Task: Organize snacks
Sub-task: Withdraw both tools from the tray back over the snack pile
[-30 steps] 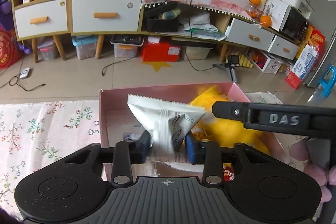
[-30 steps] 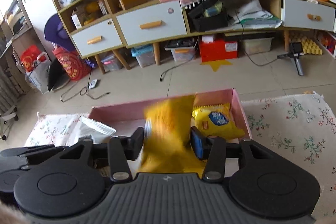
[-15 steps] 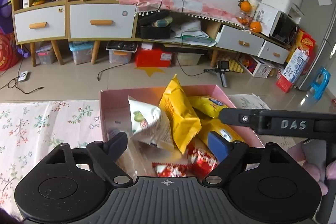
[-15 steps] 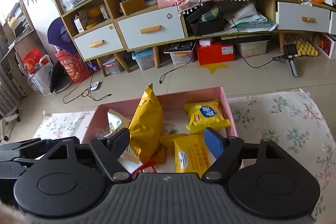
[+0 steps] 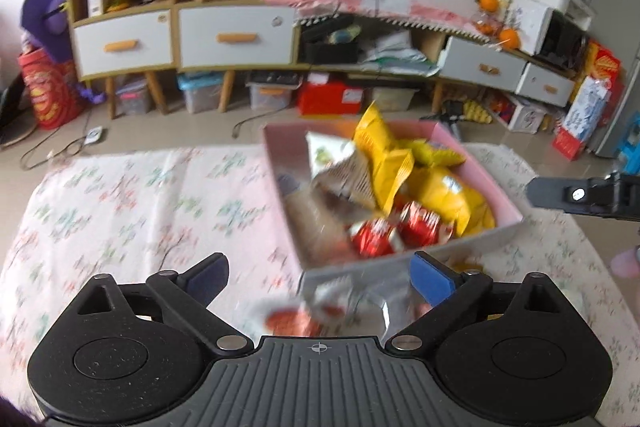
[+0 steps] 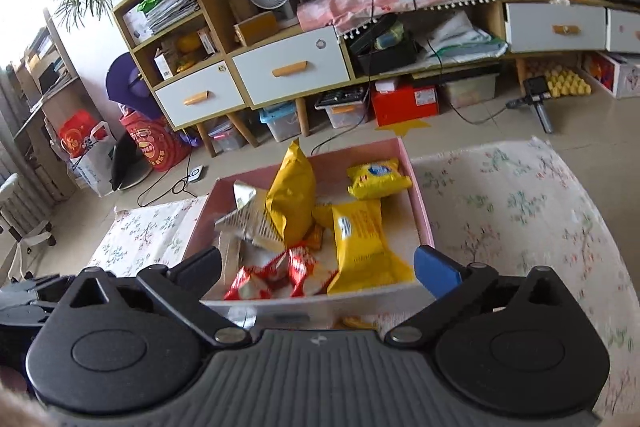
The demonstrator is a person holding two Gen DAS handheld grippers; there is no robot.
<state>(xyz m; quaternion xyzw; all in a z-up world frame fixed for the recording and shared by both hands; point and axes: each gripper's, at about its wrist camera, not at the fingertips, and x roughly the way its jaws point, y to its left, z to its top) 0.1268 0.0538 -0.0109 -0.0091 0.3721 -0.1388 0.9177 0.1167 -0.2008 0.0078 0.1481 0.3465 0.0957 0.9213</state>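
Pink box (image 6: pixel 421 203) w/ snack packs (yellow, red, white), L gripper (image 5: pixel 320 277) & R gripper (image 6: pixel 318 269) jaws apart, nothing held

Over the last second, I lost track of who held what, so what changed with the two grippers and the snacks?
Both let go. The left gripper released the white packet, the right gripper the tall yellow bag; both packs now sit in the pink box. Both grippers opened wide and pulled back toward the box's near side. The small yellow packet in the far corner stayed put.
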